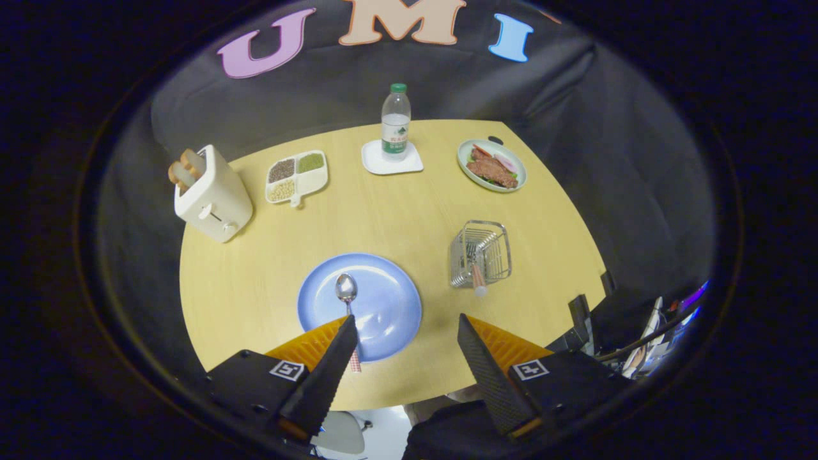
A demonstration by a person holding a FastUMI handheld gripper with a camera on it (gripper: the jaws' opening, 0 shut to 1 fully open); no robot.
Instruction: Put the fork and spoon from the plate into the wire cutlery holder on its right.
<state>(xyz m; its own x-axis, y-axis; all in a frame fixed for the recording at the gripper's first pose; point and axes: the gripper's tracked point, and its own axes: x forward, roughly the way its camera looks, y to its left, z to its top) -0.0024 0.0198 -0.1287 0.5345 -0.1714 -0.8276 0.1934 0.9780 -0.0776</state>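
A round wooden surface (268, 281) stands in a dark-draped booth. On its near side sits a blue plate (390, 313) with a spoon (347, 295) lying on it, bowl pointing away and a checked handle running back toward the tool (406, 331), its end passing under the left finger. To the right of the plate, well apart from it, stands a wire holder (480, 252). A utensil with a pale handle (477, 278) already leans inside it, most likely the fork, so the spoon appears to be the piece left to move.

The spoon looks light and rigid, with a polished bowl that would likely be slippery. The slim handle lies flat against the smooth plate, so it may skid when pinched. The patterned handle, near its middle, seems the better place to take hold, leaving the bowl free to drop into the holder.

The tool hovers above the near edge of the plate, its two fingers spread wide with a clear gap between them. It holds nothing and touches nothing; the plate's near rim shows between the fingers.

Further back sit a toaster (214, 195) with bread in it, a divided tray (296, 177) of grains, a water bottle (395, 122) on a white coaster, and a dish (491, 166) of food.
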